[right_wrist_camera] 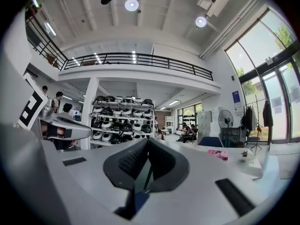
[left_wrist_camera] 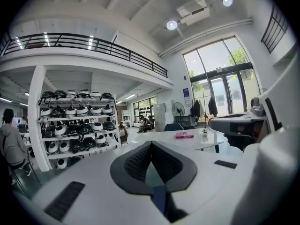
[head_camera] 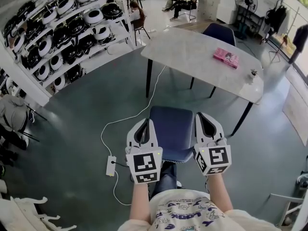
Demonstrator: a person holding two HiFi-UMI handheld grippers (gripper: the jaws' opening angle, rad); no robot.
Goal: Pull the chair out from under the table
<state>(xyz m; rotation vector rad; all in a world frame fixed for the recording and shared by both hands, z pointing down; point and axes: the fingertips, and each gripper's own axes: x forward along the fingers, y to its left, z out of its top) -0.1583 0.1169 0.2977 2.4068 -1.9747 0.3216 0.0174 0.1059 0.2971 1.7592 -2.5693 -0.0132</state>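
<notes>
Closest to the person, the left gripper (head_camera: 144,125) and the right gripper (head_camera: 204,117) ride level at either flank of the chair (head_camera: 171,129), the left at its 9 o'clock, the right at its 3. Both have their jaws pressed together on nothing; neither pinches the chair. The chair stands on the open floor just in front of the person's knees, wholly clear of the table (head_camera: 192,57), which lies at 12 to 1 o'clock beyond it, so the pull looks as good as done to me.

What might go wrong: any further drag toward 6 o'clock would run the chair into the person's own legs, and closed jaws can only nudge, so they could slip off the seat edge. The power strip (head_camera: 111,166) and its white cable (head_camera: 102,138), at 8 to 9 o'clock of the chair, could snag a leg if it swings that way.

The seat's long axis runs 6 to 12, its far edge aimed at the table, where a pink box (head_camera: 226,57) lies
</notes>
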